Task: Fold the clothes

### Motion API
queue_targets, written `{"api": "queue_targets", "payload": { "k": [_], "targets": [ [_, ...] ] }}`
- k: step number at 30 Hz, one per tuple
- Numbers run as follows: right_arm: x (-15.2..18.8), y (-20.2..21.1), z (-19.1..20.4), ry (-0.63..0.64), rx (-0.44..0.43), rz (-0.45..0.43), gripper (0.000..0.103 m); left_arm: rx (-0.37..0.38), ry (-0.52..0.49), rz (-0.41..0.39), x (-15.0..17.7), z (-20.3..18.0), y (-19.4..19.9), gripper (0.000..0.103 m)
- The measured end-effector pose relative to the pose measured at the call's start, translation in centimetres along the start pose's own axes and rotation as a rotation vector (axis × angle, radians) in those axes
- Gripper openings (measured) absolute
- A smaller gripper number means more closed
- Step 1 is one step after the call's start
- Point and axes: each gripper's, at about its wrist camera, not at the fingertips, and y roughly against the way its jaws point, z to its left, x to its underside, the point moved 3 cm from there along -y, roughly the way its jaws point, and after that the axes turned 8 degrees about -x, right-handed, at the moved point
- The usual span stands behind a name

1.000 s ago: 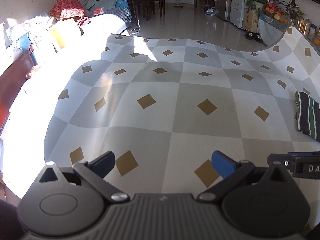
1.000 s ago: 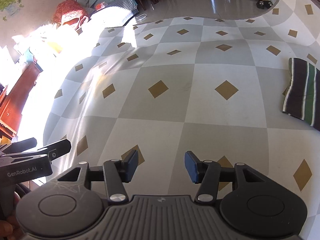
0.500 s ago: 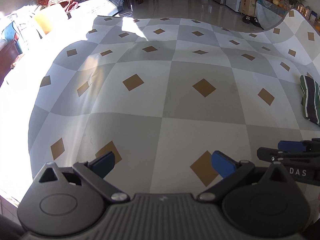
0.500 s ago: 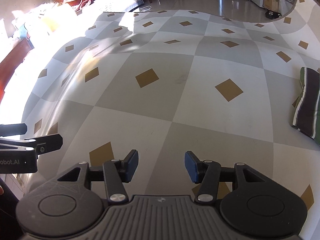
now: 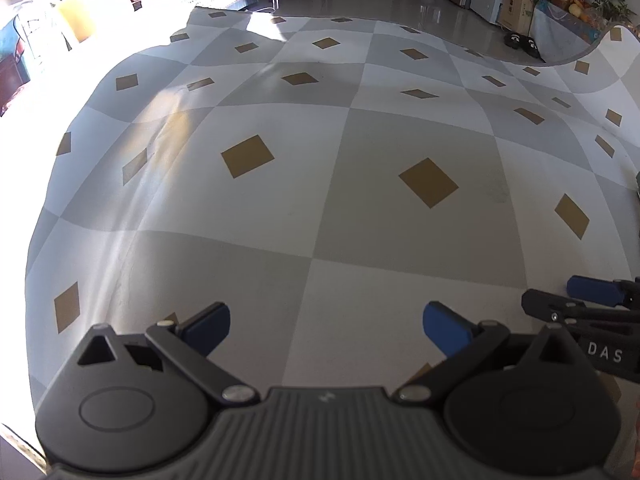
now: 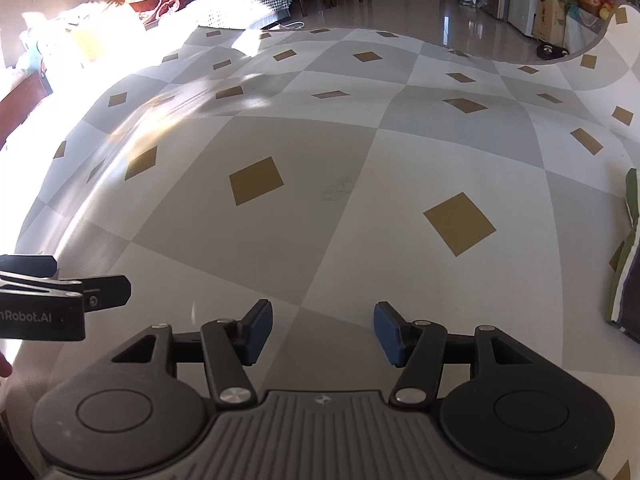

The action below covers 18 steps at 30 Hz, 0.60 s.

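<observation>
- Clothes first: the only garment in view is a folded dark piece with green and white stripes (image 6: pixel 628 264), lying on the checked tablecloth (image 6: pixel 320 184) at about three o'clock in the right wrist view, cut off by the frame edge. In the left wrist view only a sliver shows at the right edge.
- Right gripper (image 6: pixel 323 330): jaws parted with bare cloth between the blue pads, nothing held; they have just been opening a little further.
- Left gripper (image 5: pixel 326 326): jaws spread wide, also empty, pointing steeply down at the tablecloth.
- Both tools sit side by side near the six o'clock edge of the table; each shows in the other's view (the left at nine o'clock, the right at three o'clock).
- My reading: the striped piece looks finished and set aside, so the step in hand is fetching the next garment, which is not visible here.
- To do it well: keep both jaws spread until a fabric edge lies fully between the pads, take two corners of one hem, and avoid pinching the tablecloth beneath.
</observation>
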Motion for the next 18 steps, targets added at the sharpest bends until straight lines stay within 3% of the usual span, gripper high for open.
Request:
{"api": "queue_targets", "payload": {
  "k": [7, 18],
  "targets": [
    [-1.5, -2.2, -0.5, 0.105, 0.062, -0.081, 0.065, 0.016, 0.035, 0.024, -0.6, -0.5, -2.3, 0.103],
    [-3.3, -4.8, -1.8, 0.186, 0.021, -0.218, 0.07, -0.041, 0.077, -0.015, -1.2, 0.4, -4.1, 0.103]
  ]
}}
